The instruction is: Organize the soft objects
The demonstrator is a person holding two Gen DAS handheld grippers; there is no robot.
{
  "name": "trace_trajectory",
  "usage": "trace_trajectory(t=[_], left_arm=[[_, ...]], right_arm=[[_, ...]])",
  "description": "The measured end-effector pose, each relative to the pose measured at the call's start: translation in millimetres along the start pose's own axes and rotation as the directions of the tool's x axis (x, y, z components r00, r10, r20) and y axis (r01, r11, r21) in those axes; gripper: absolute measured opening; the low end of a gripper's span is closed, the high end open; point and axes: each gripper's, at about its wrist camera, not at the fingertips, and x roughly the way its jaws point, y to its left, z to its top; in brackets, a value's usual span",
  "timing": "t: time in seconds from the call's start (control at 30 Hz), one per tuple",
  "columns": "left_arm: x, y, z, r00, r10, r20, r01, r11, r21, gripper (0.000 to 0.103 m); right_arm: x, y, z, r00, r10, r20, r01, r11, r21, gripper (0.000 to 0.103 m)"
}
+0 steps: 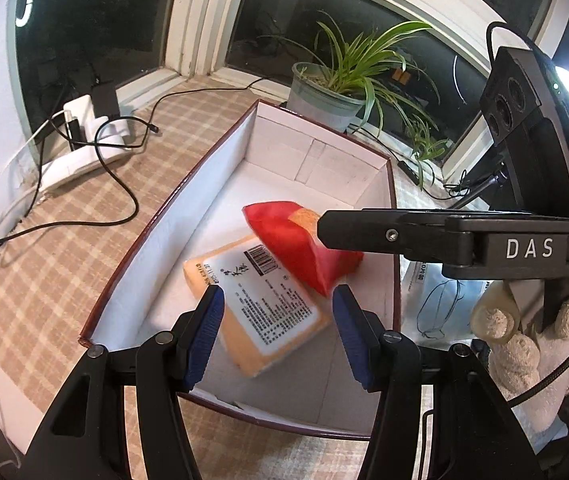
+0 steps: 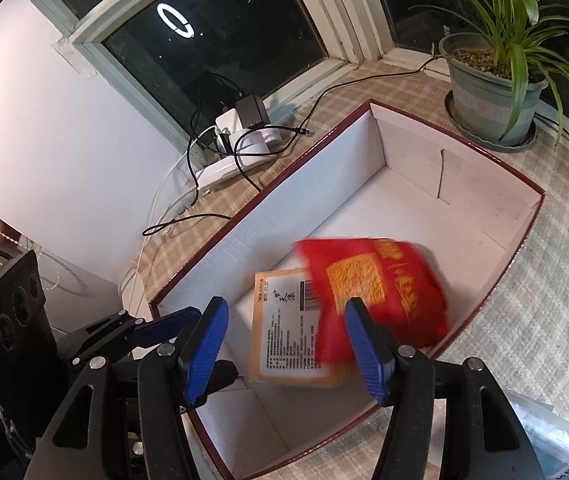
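The red pack [image 2: 376, 296] is blurred over the orange pack [image 2: 284, 332] inside the box [image 2: 212, 256]. Both the left gripper [image 1: 278, 332] and right gripper [image 2: 288, 344] gape, holding nothing. The packs look light and squishy; pinch one across its middle.

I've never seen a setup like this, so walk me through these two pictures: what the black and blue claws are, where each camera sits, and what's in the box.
A person holds two handheld grippers, each with a fisheye camera looking along its blue-padded fingers. One picture comes from the left gripper, the other from the right gripper. Both stand open, gripping nothing. Below them an open box sits on a checked cloth. Inside lies an orange packet with a blurred red packet over one end, seemingly just dropped. A potted plant and a power strip sit by the window.
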Motion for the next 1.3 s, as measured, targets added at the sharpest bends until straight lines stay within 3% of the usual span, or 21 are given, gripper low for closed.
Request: trace_trajectory(t=[0.5,0.83,1.07,1.3], left_arm=[[-23.0,-23.7,-1.8,0.999,-0.028,0.038,0.026,0.999,0.042,0.054],[-46.1,-50.5,-10.3,0.996,-0.060,0.072,0.054,0.995,0.084,0.054],[-53.2,-62.4,-14.8,0.995,-0.069,0.076,0.061,0.993,0.100,0.054],[-60.3,-66.4,-19.5,0.994,-0.072,0.079,0.064,0.992,0.107,0.054]], right_arm=[[-56.3,-43.8,-25.3,0.998,-0.031,0.049,0.029,0.998,0.049,0.057],[-112.1,-141.4,-55.0,0.991,-0.122,0.054,0.108,0.971,0.213,0.057],[-115.3,-180.3,-60.3,0.989,-0.146,0.001,0.141,0.954,0.267,0.057],[-91.3,-179.9,-66.4,0.987,-0.147,-0.069,0.160,0.958,0.240,0.057]])
